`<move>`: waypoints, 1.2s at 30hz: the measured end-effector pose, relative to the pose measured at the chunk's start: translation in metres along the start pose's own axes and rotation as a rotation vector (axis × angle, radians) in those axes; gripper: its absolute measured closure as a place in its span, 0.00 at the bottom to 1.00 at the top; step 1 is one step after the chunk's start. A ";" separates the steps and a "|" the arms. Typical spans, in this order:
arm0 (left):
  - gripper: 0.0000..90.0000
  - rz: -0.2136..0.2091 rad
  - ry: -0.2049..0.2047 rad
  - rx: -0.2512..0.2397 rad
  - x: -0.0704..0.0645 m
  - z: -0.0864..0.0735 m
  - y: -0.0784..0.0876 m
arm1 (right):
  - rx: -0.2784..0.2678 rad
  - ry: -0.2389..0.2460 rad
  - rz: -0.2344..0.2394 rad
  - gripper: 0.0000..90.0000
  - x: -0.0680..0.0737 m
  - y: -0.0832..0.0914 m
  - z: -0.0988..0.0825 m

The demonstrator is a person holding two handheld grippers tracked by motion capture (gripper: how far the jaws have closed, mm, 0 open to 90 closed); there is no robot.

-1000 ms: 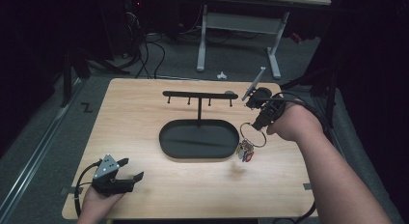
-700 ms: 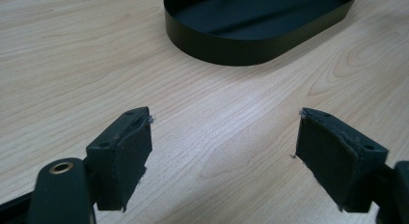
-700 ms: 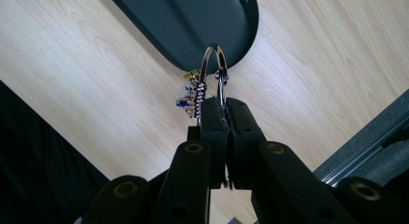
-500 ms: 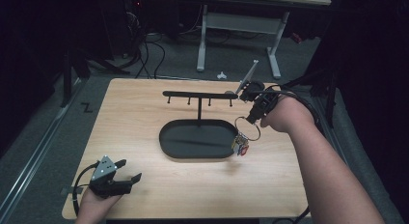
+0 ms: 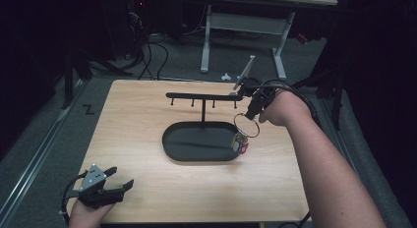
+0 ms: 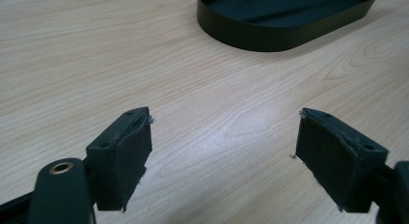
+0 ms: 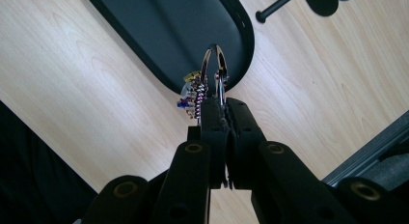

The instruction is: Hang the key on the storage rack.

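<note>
A: Right gripper (image 7: 218,105), fingertips first?
B: The 2 black jaws are pressed together on a thin silver metal ring (image 7: 215,72) with small charms, a gold, silver and blue cluster (image 7: 191,91) hanging at one side. In the high view the ring (image 5: 246,125) hangs below the right gripper (image 5: 252,112), with the charms (image 5: 240,145) over the right end of the black oval metal tray (image 5: 189,150).

A: And what lies around it?
B: The tray forms the base of a black stand: 1 upright post (image 5: 203,112) carries a horizontal bar (image 5: 199,96) with short pegs beneath. The gripper is held just below the bar's right end, toward the bench's (image 5: 147,188) right edge. The person's right hand (image 5: 280,109) and forearm reach in from the lower right.

A: Left gripper (image 6: 224,137)?
B: Its 2 black padded fingers (image 6: 126,154) stand wide apart with nothing between them, low over the light wooden bench (image 6: 96,64), pointing toward the tray (image 6: 284,31). In the high view the left gripper (image 5: 120,181) sits near the bench's front-left corner, well apart from the stand.
</note>
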State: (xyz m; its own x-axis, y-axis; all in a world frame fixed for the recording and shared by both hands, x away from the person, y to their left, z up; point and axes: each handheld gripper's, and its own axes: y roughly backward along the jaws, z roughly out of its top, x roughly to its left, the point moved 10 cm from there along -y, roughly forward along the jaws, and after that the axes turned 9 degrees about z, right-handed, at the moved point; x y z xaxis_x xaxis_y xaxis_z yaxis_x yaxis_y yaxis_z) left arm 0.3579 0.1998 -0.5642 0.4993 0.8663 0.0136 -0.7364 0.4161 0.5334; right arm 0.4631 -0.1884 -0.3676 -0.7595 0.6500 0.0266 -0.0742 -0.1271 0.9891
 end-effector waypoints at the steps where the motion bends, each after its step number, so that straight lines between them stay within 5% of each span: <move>1: 0.23 0.005 0.001 -0.004 0.001 0.000 0.001 | -0.001 -0.001 0.001 0.97 -0.001 0.000 0.001; 15: 0.23 0.023 0.017 -0.002 0.006 -0.006 0.008 | -0.007 0.006 0.013 0.97 -0.008 -0.007 0.022; 36: 0.23 0.020 0.018 0.005 0.005 -0.008 0.009 | -0.014 -0.039 0.022 0.97 -0.041 -0.023 0.047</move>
State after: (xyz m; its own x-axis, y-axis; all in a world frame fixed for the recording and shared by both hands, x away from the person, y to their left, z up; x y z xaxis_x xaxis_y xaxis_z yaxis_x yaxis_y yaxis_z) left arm 0.3498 0.2100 -0.5663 0.4764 0.8792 0.0092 -0.7439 0.3975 0.5371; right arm 0.5264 -0.1769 -0.3849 -0.7351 0.6758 0.0541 -0.0674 -0.1522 0.9861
